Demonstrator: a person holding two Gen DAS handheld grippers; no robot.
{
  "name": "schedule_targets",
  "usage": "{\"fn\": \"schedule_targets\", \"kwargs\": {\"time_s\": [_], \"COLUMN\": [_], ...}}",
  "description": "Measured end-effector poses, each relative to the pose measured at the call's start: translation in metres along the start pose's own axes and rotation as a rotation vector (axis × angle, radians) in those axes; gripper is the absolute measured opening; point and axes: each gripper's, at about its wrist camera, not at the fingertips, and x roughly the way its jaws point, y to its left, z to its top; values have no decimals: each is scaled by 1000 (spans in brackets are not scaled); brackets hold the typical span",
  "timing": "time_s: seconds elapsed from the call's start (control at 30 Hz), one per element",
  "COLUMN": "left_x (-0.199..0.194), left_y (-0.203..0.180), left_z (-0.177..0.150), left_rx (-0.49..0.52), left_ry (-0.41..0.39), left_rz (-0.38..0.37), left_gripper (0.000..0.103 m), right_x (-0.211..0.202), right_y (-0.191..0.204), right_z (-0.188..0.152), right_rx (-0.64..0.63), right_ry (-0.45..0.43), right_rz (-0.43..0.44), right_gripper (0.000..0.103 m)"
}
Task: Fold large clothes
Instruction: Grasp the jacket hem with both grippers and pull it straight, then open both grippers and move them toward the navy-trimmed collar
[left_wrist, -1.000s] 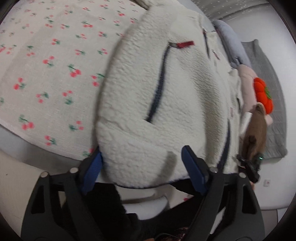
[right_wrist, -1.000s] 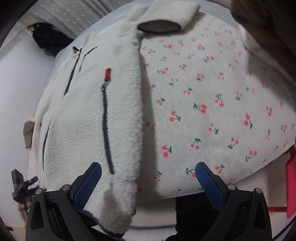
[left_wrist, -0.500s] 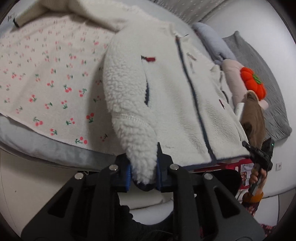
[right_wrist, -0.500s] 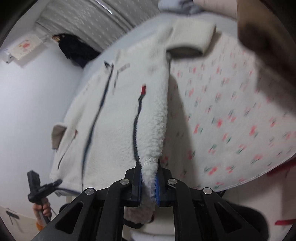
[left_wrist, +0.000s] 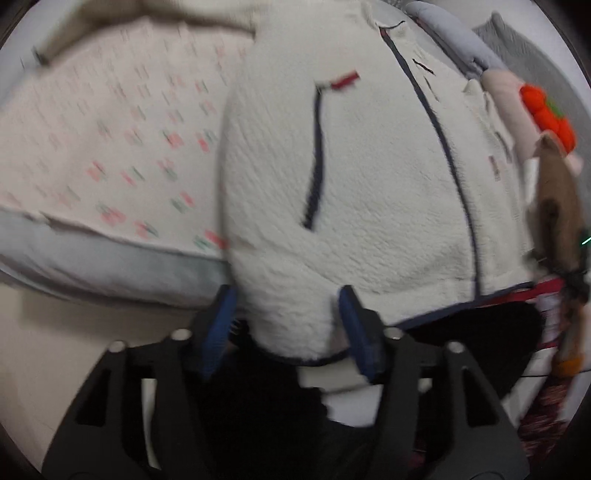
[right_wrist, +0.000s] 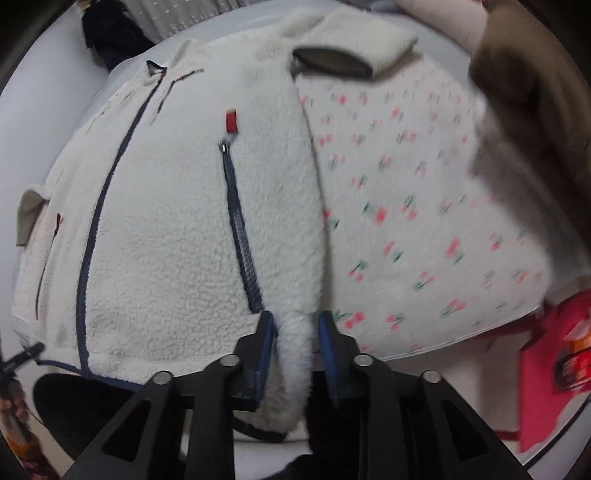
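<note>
A: Fleece jacket (left_wrist: 369, 177) lies front-up on the bed (right_wrist: 424, 221), its hem hanging over the near edge toward us. Where do our grips stand?

B: Our left gripper (left_wrist: 288, 325) has its blue pads spread either side of the hem corner, and the pile sits between them without being squeezed. Our right gripper (right_wrist: 295, 332) is narrower, with the folded side edge standing up between its pads, but we see a sliver of gap on each side, so we judge it loose rather than pinching.

A: So nothing is truly held?

B: That is our reading; the left view is blurred, so we keep it cautious.

A: How do we do this step well?

B: We take both layers of the thick edge deep between the pads, not just the fluffy tips, since fleece slips out of a shallow bite. We also keep clear of the pocket zipper (right_wrist: 240, 229) so it does not bunch.

A: And the fold itself?

B: We lift both corners together and level, carrying the hem up the body toward the collar (right_wrist: 155, 70), so the centre zipper (right_wrist: 96, 221) stays straight. The sleeve (right_wrist: 351, 48) lying out at the top right should be tucked in first, we think
</note>
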Motion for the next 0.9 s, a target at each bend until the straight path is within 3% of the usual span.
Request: {"fn": "schedule_targets", "kwargs": {"time_s": [0.07,0.1,0.27,0.5,0.6,0.9], "left_x": [-14,-20,-26,-27,-21,63], "left_y": [-2,-3,-20,-48,-63,-91], "left_z": [10,18,67,154,199,339], "left_rx": [38,48,95,228,261,345], "left_ry": [-66,-92,-163,-203,-218,-168], "left_rz": [87,120,123,97,76,90], "left_gripper": [72,74,77,77,84,85], "right_x": [-21,-30,-32,-7,4,67], "right_y": [3,6,28,83,97,134], "right_z": [10,17,57,127,168,285], "right_rx": [-23,-32,-86,-198,-226,-266], "right_ry": [-71,-107,-136,-148,-152,-127], "right_rz": [-59,-64,47,88,121,195], "right_gripper": [71,75,76,77,77,83]}}
